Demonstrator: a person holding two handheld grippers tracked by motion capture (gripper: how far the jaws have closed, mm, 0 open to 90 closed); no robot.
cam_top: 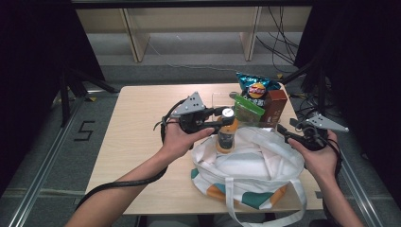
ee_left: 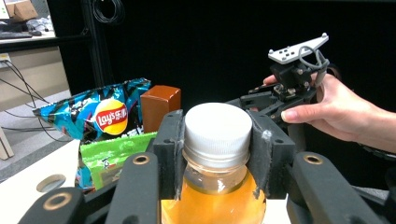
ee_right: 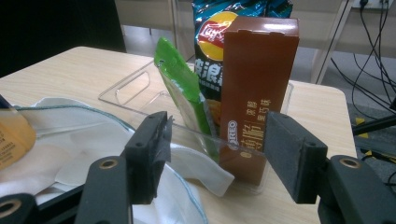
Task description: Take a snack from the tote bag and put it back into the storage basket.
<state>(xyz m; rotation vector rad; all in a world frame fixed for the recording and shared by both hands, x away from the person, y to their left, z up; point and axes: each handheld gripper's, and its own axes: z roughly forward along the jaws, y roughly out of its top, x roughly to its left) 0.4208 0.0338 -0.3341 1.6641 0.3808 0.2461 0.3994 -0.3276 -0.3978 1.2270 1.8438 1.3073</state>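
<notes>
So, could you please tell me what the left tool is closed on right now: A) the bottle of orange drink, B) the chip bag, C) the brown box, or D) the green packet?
A: in the left gripper view the left tool has its pads pressed on the neck of the bottle of orange drink, just under its white cap.

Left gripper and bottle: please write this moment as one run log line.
left gripper: shut on orange drink bottle | bottle: upright above white tote bag | right gripper: open, facing brown box
</notes>
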